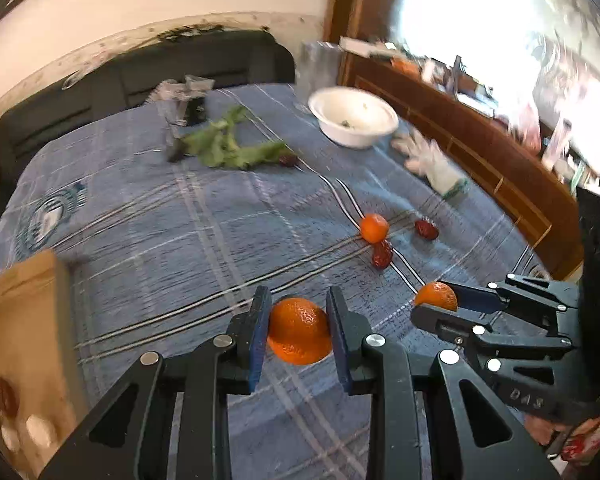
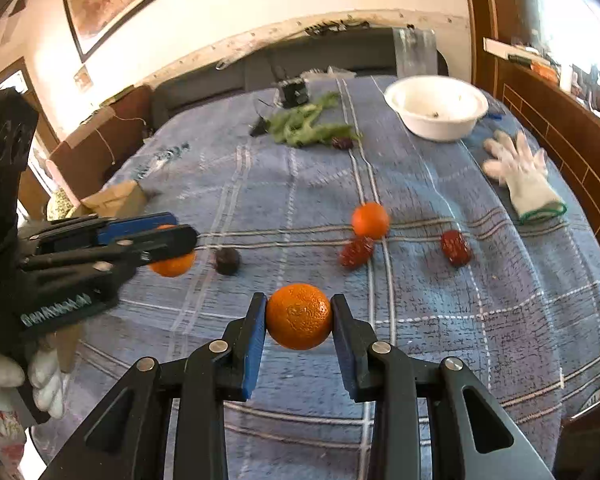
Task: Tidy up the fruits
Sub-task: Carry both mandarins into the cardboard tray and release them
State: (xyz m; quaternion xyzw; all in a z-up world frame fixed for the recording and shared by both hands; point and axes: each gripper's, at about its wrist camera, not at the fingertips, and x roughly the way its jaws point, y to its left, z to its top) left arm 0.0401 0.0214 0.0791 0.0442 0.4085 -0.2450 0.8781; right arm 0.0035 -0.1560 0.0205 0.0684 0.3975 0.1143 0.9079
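Note:
Both grippers hold oranges over a blue checked cloth (image 2: 460, 320). My left gripper (image 1: 298, 306) is shut on an orange (image 1: 298, 336), pads pressing both its sides. It shows at the left of the right wrist view, left gripper (image 2: 180, 232) with its orange (image 2: 172, 266). My right gripper (image 2: 299, 308) is shut on a second orange (image 2: 299, 320), and appears in the left wrist view as right gripper (image 1: 430, 300) with that orange (image 1: 440, 294). A third orange (image 2: 370, 220) lies loose on the cloth, with two red dates (image 2: 356, 252) (image 2: 456, 246) and a dark fruit (image 2: 227, 261) nearby.
A white bowl (image 2: 436, 106) stands at the far right, with a white glove (image 2: 520, 176) near it. Green leaves (image 2: 312, 128) and another date (image 2: 342, 143) lie at the back. An open cardboard box (image 1: 24, 320) sits at the left edge. A wooden ledge (image 1: 480, 160) runs along the right.

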